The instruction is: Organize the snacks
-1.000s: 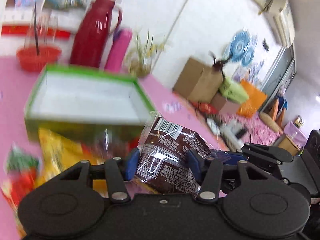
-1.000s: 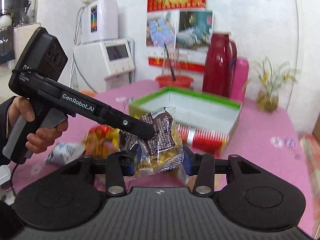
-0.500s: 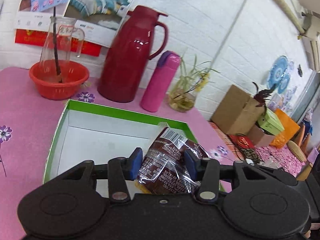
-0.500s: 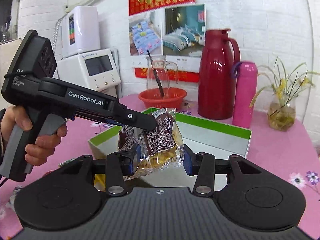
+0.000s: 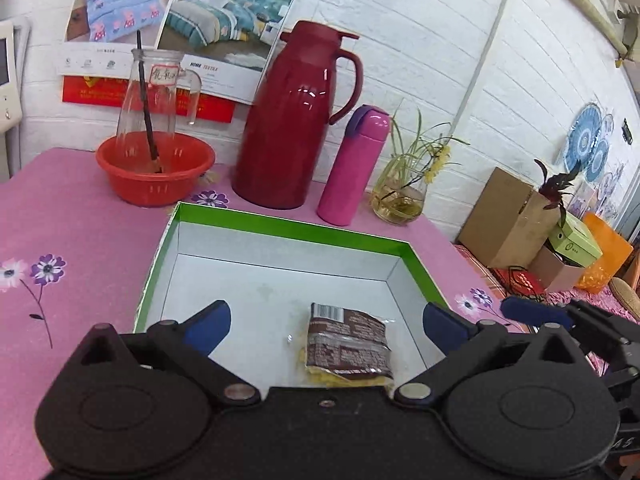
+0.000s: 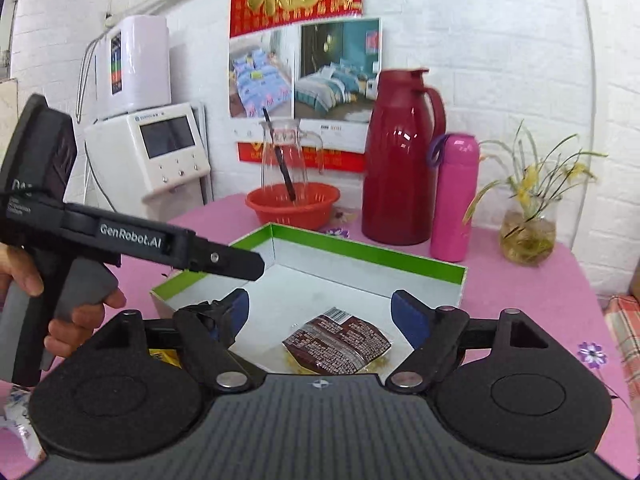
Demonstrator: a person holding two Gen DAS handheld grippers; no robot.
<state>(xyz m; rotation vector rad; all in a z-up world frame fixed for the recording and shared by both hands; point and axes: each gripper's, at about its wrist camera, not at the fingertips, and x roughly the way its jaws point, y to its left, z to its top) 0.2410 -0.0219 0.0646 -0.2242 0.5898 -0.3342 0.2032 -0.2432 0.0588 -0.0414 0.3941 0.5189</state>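
Brown snack pkt [image 5: 347,344] lies flat on the white floor of the green-rimmed box [image 5: 288,227], toward the box's near-right corner, barcode end pointing to the far wall. Nothing touches it. Flat and label-up is a sensible rest for a soft pouch, won't slide or tip, and it leaves the rest of the box floor free for more pkts.

My left claw [image 5: 326,322] hangs over the box's near edge w/ jaws spread wide, blue pads either side of the pkt and clear of it, holding nothing. Right claw [image 6: 320,312] same story: jaws wide apart, above the box's near side, pkt seen between the pads but below them, no contact. Both wide open bc, I judge, the drop is done and neither needs grip now.

More wrappers show left of the box, near its front-left corner: a yellow one [image 6: 164,357] partly hidden behind my right claw, and a white one [image 6: 16,412] at frame edge. Prob next picks.

Beyond the box's far rim on the pink surface [image 5: 72,232]: red basket [image 5: 155,168], red thermos jug [image 5: 298,120], pink bottle [image 5: 354,166]. Not task items, just keep clear.
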